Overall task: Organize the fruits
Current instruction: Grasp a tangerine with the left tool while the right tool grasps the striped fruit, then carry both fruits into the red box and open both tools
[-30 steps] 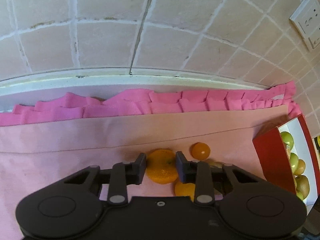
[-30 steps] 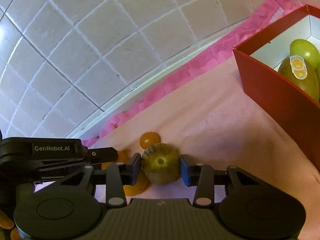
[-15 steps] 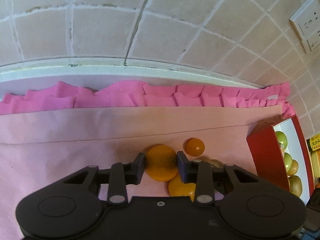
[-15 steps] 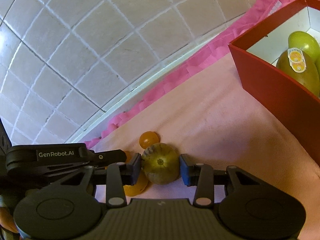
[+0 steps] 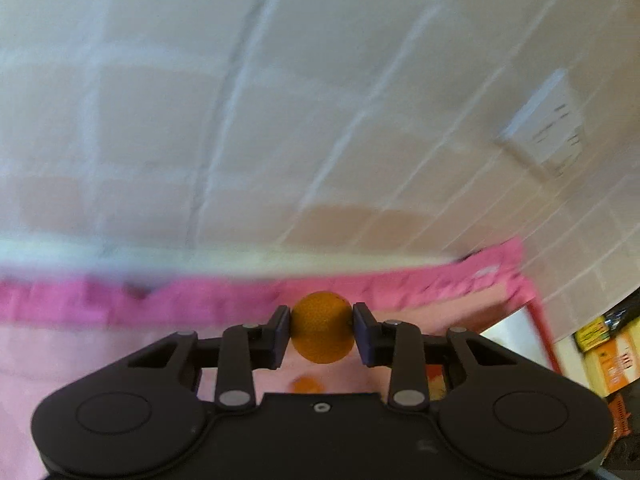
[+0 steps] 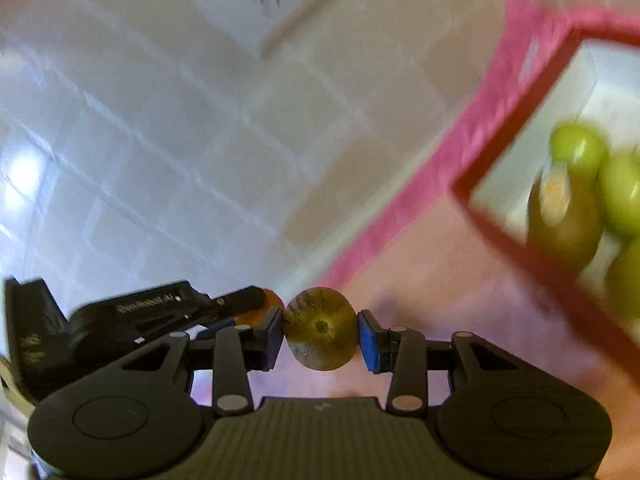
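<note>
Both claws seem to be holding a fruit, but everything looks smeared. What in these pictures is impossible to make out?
- Left wrist view: the wall plate is motion-blurred; its markings cannot be read.
- Left wrist view: the small orange fruit on the cloth is half hidden behind the left gripper.
- Right wrist view: the red box is cut off by the frame edge, so its green fruits cannot be counted.
- Right wrist view: the sticker is too blurred to read.

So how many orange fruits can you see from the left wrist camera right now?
2. One orange fruit is clamped in the left tongs; a smaller orange fruit lies on the pink cloth just below, partly cut off by the tool's body. More may be hidden underneath.
</note>
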`<state>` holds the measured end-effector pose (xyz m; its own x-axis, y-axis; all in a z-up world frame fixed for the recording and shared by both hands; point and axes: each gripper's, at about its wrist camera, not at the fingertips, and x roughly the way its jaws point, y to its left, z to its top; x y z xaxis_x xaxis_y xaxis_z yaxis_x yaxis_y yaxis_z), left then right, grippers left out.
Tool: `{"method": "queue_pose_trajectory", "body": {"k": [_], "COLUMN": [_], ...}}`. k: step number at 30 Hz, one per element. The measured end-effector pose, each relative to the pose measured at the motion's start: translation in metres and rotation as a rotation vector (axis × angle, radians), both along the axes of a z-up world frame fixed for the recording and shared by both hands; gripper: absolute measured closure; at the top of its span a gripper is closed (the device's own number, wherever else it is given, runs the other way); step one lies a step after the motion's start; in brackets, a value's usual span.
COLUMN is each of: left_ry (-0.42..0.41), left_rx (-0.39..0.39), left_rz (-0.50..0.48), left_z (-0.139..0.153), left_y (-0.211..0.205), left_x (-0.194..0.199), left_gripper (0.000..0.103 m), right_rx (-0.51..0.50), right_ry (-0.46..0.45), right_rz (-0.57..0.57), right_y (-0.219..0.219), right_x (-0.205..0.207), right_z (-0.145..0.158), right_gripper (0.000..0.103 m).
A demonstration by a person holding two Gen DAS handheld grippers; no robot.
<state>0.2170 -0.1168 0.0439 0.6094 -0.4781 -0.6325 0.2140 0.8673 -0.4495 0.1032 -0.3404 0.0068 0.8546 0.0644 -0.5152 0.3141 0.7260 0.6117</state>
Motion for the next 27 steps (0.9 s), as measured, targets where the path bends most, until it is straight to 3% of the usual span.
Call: {"method": "queue_pose_trajectory", "body": {"k": [7,13,20,27], "left_ry": [-0.15,-0.198,-0.091,0.097], "left_rx": [-0.066,-0.111,-0.063,-0.034], "left_rz": [-0.131,-0.309,-0.493,-0.502], "left_z": [0.052,0.065,0.032,-0.009], "left_y": [-0.062,-0.144,-0.227,-0.244], "left_x": [0.012,0.007,-0.005,-0.009], "left_gripper": [0.063,0.063,0.063,0.063], "right_rx": [-0.134,-0.233,-0.242,-0.278], "right_ry": [-0.111,-0.042,0.139,0.238], "right_rz": [-0.232,-0.457,-0.603,-0.641], "right_y": [-0.054,-0.101,-0.128,-0.129], "right_x": [-0.057,-0.121,-0.155,-0.159], "right_z": [0.057,0.065,0.047,0.043], "right_gripper": [0.061,0.061,0.061,0.061]}}
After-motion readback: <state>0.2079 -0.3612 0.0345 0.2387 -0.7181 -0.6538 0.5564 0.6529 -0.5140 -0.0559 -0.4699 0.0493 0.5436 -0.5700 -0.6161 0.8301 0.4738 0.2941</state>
